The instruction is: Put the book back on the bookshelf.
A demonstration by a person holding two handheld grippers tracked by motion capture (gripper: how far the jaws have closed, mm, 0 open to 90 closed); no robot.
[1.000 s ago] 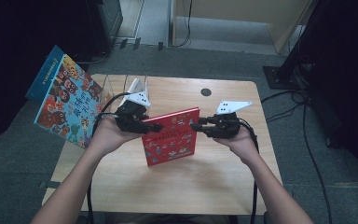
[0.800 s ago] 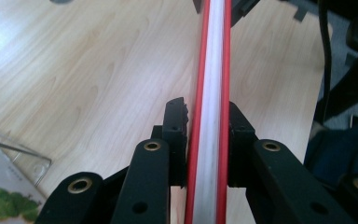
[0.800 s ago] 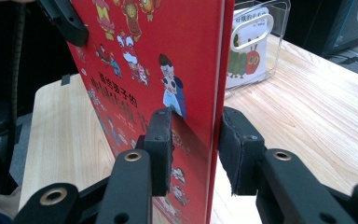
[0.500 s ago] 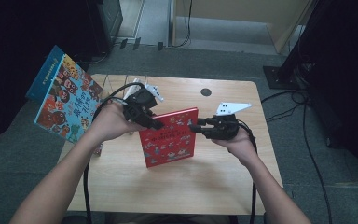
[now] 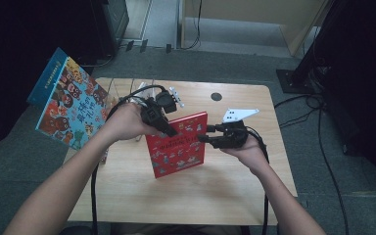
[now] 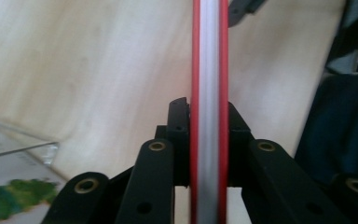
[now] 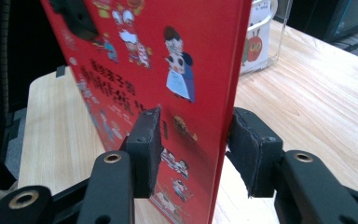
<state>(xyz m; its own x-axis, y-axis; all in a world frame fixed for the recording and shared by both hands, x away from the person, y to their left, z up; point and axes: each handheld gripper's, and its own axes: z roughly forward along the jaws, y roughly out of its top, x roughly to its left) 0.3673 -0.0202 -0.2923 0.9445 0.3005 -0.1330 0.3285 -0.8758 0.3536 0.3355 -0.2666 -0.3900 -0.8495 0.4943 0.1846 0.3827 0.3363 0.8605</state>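
Clamped tight, the left gripper (image 6: 208,140) has just been closing its black jaws, whose pads now press both covers of the thin red hardcover picture book (image 5: 178,144) from either side of its white page edge. That grip carries the book alone, I judge, lifted and tilted above the pale wooden table (image 5: 235,196). On the opposite edge, the right gripper (image 7: 193,149) has just been opening: its padded jaws straddle the glossy cover, a gap showing on each side, so it seems to be letting go. Beyond, a clear plastic stand (image 7: 270,37) sits on the tabletop, and a larger blue-spined illustrated book (image 5: 68,105) leans off the table's far-left side.
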